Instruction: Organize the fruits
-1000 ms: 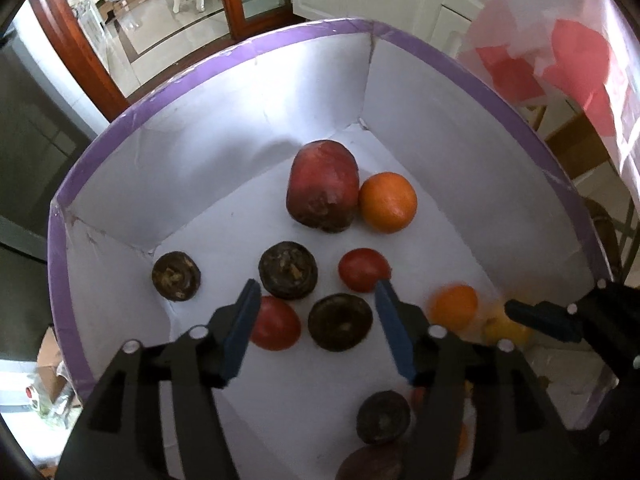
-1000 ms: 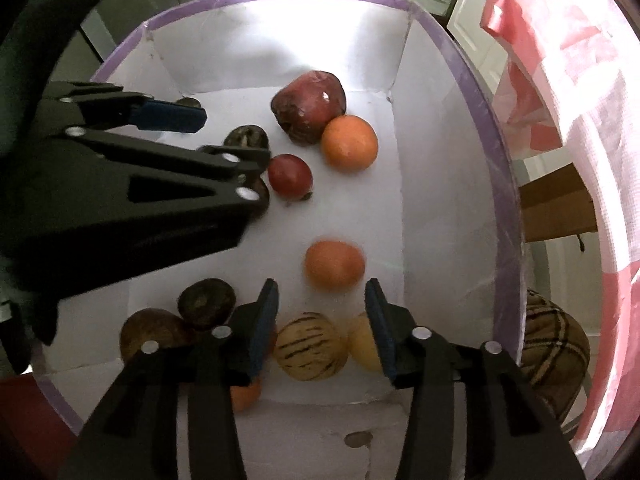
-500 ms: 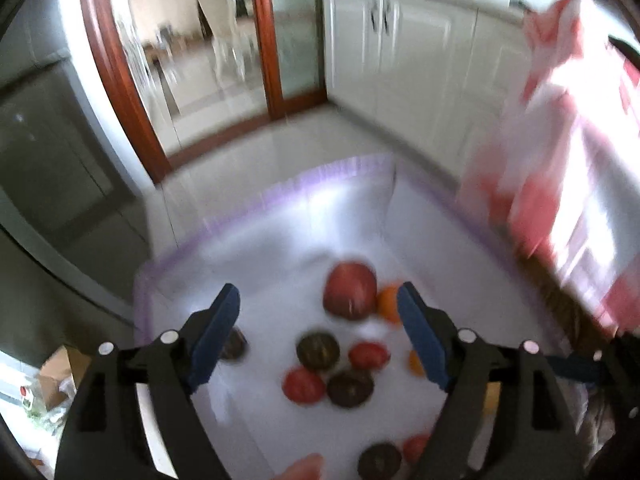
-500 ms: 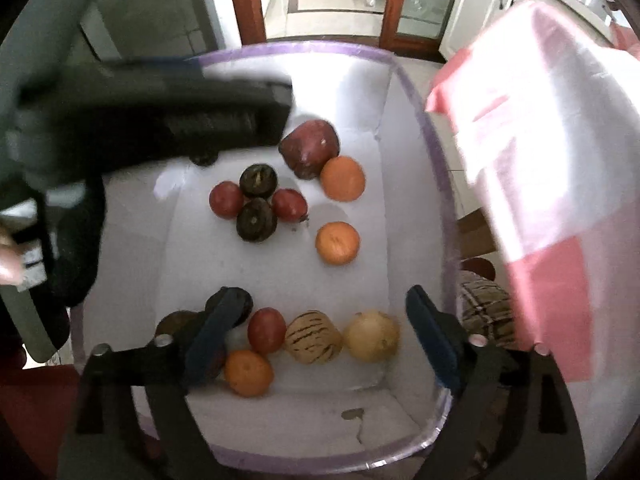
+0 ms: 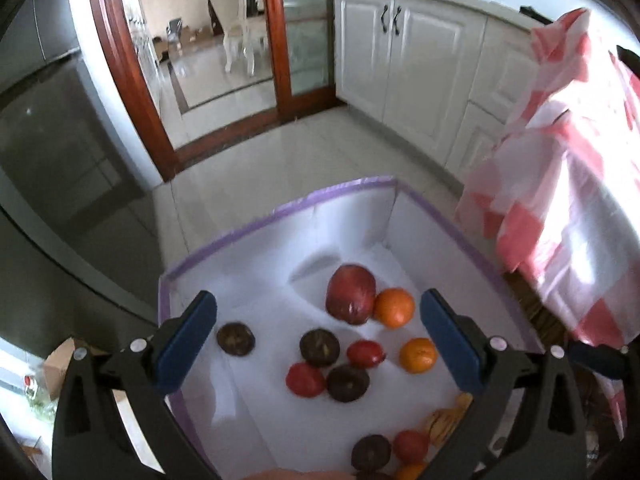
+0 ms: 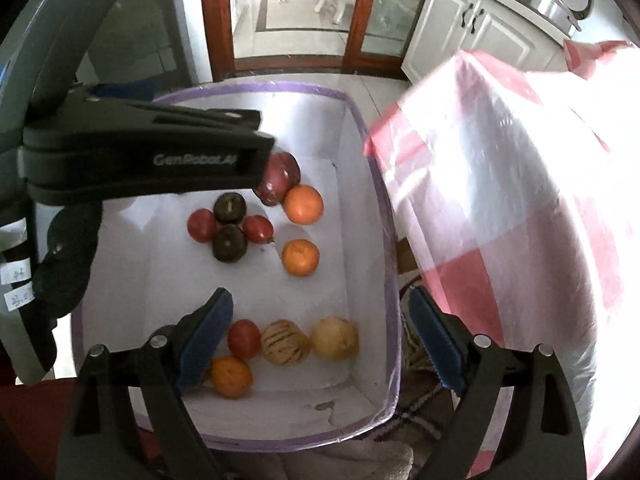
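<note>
**Fruits sat loose in the box, both tools spread and empty**

Fruits lay on the floor of the white, purple-rimmed box (image 6: 362,140), in two loose groups. Toward the far wall, a large dark-red fruit (image 5: 351,294) touched a round orange (image 5: 394,307). Nearer, two small red fruits (image 6: 202,225) and two dark brown round fruits (image 6: 229,243) sat bunched together, with a second orange (image 6: 300,257) just beside them. A third dark brown fruit (image 5: 235,338) lay apart, by the box's left wall in my left view. Along the near wall I saw a red fruit (image 6: 244,338), a small orange (image 6: 231,376), a yellow fruit with dark stripes (image 6: 285,342) and a plain pale-yellow fruit (image 6: 334,338) side by side.

My left tool (image 5: 318,340) hung above the box with its blue pads (image 5: 187,340) wide apart; its jaws had just been opening, and nothing sat between them. My right tool (image 6: 320,340) was likewise spread and pinched nothing, over the near row. A pink-and-white checked cloth (image 6: 500,200) hung beside the box's right wall.
</note>
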